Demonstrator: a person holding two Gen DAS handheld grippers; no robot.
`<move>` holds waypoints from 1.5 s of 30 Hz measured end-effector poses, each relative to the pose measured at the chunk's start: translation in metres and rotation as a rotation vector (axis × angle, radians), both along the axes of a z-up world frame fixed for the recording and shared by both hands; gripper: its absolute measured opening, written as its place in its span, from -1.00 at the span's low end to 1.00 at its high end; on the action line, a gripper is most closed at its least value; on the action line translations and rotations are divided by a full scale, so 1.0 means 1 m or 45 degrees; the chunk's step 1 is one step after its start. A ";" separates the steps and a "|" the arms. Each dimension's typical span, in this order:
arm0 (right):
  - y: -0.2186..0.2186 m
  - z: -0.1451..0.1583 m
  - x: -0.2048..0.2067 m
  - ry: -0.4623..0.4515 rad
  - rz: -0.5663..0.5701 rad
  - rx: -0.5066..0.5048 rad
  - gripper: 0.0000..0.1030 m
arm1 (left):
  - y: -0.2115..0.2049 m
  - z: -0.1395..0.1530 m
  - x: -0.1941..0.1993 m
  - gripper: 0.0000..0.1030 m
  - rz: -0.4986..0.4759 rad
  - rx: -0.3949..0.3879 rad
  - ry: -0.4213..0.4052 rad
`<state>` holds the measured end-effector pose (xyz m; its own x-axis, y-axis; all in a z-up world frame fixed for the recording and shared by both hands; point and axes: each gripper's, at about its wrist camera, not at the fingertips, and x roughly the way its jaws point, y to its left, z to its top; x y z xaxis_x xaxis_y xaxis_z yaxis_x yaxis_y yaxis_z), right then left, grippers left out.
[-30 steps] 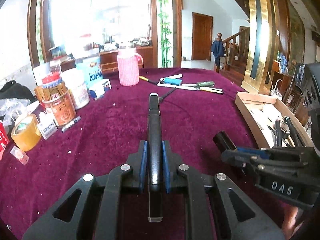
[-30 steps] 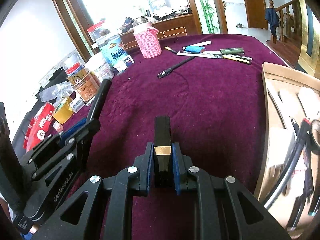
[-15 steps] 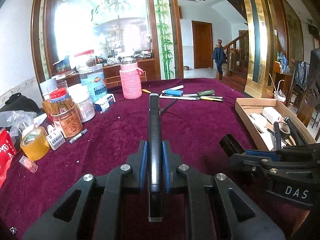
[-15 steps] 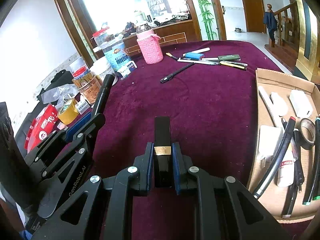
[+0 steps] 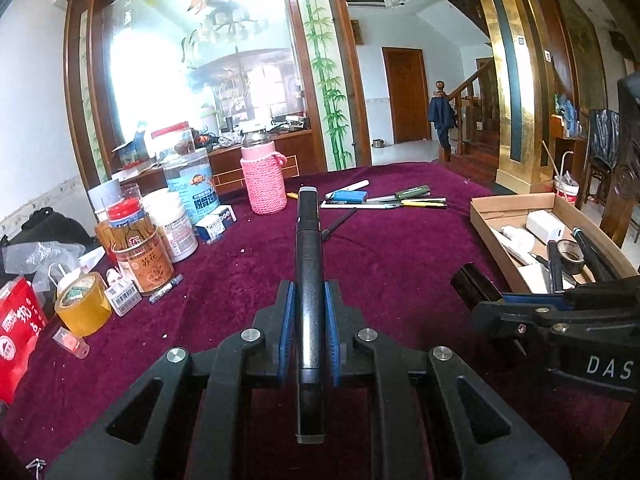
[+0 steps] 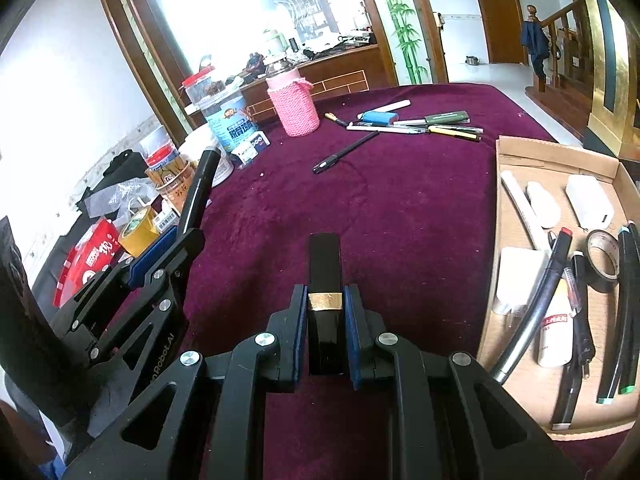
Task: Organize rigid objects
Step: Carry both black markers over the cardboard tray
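My left gripper (image 5: 308,300) is shut on a long black marker (image 5: 307,248) that points forward above the maroon tablecloth (image 5: 400,248). It also shows in the right wrist view (image 6: 198,192). My right gripper (image 6: 325,304) is shut on a short black block with a gold band (image 6: 325,272), held above the cloth; the block also shows in the left wrist view (image 5: 474,282). A cardboard tray (image 6: 516,152) on the right holds pens, tape and white items. Loose pens (image 6: 416,124) and a black pen (image 6: 346,152) lie at the far side.
A pink knitted-sleeve bottle (image 5: 262,180), jars and cans (image 5: 168,216), a yellow tape roll (image 5: 82,308) and a red packet (image 5: 16,332) crowd the table's left side. A glass partition and a doorway stand behind the table.
Both grippers have risen and tilted up, so more of the room and the whole tray show. Each still holds its object.
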<state>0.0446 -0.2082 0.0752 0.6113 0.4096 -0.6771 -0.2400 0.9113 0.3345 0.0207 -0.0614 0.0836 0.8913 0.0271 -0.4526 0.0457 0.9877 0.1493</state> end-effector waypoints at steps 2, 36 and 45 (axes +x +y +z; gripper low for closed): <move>-0.004 0.001 -0.001 -0.003 -0.008 0.007 -0.70 | -0.004 0.000 -0.001 -0.76 -0.003 0.010 -0.002; -0.131 0.000 -0.018 -0.035 -0.238 0.193 -0.70 | -0.120 0.012 0.000 -0.76 -0.191 0.159 -0.019; -0.170 -0.005 -0.018 -0.024 -0.347 0.207 -0.70 | -0.151 0.008 0.006 -0.76 -0.249 0.170 0.005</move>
